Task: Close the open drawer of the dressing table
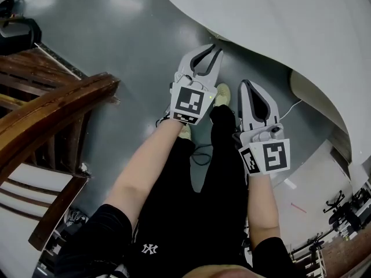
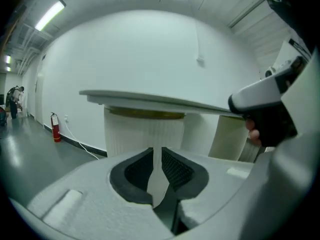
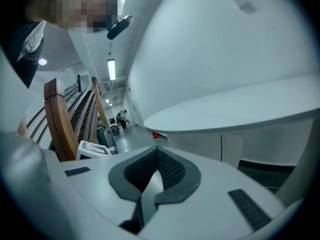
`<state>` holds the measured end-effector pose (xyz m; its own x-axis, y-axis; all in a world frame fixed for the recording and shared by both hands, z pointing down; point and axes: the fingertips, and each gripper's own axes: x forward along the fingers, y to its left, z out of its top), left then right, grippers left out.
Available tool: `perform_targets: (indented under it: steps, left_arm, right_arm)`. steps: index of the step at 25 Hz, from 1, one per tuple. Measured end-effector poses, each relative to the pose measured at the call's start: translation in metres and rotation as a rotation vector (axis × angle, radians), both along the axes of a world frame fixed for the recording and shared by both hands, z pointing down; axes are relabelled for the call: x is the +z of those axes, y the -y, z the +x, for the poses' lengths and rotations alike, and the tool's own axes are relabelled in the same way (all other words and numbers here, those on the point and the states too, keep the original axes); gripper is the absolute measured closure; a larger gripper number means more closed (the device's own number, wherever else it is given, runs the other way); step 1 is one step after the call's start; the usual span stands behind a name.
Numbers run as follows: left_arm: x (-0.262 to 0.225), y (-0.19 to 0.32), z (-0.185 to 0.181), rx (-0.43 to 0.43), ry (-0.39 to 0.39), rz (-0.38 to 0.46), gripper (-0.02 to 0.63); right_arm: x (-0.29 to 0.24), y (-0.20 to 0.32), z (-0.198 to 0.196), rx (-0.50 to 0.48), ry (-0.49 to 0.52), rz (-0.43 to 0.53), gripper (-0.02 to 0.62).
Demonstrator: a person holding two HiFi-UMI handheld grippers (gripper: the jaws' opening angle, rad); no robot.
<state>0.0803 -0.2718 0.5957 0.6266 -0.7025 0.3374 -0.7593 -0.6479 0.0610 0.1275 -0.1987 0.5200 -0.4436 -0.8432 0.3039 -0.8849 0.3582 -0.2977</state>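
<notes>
Ahead of both grippers: a white dressing table (image 1: 278, 22) with a curved top, its edge higher than the jaws and apart from them.
Left gripper (image 1: 212, 48): held out in front of the person, jaws a narrow slit apart, released, with nothing between them.
Past the left gripper's jaws: the table's ribbed white pedestal (image 2: 142, 134) stands straight ahead, and the edge of the top runs across above it.
Right gripper (image 1: 246, 83): just to the right of the left gripper and a little nearer the person, jaws clenched together at the tips, empty.
Past the right gripper's jaws: the table top lies ahead and to the right, above the jaws. Under it is a white front panel (image 3: 220, 146) with an upright seam, and lower right of that a dark recess (image 3: 265, 166).
Drawer: cannot be picked out for certain in any view. Whether the dark recess ahead and right of the right gripper is its opening cannot be told.
Contact: neither gripper touches the table.
Left of the left gripper: a wooden chair (image 1: 52, 109), well apart.
Below the grippers: grey floor (image 1: 116, 33), the person's black trousers (image 1: 191, 201) and pale shoes (image 1: 223, 94).
</notes>
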Motion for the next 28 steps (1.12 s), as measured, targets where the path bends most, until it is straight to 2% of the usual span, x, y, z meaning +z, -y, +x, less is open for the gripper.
perform_targets:
  steps: [8,14,20,28]
  left_arm:
    - [-0.101,-0.042,-0.024,0.013,-0.020,0.006,0.590]
    - [-0.175,-0.075,-0.033,0.037,-0.046,0.005,0.595]
    - [-0.247,-0.096,-0.041,0.040,-0.078,0.032,0.597]
    - [-0.317,-0.109,-0.048,0.042,-0.110,0.091,0.597]
  right_arm:
    - [-0.062,-0.012,-0.010,0.027,0.004,0.009,0.580]
    - [-0.117,-0.028,-0.019,0.046,-0.009,0.018,0.580]
    - [-0.173,-0.037,-0.031,0.031,-0.018,0.058,0.580]
    - [-0.237,-0.043,-0.035,0.028,-0.047,0.138,0.580]
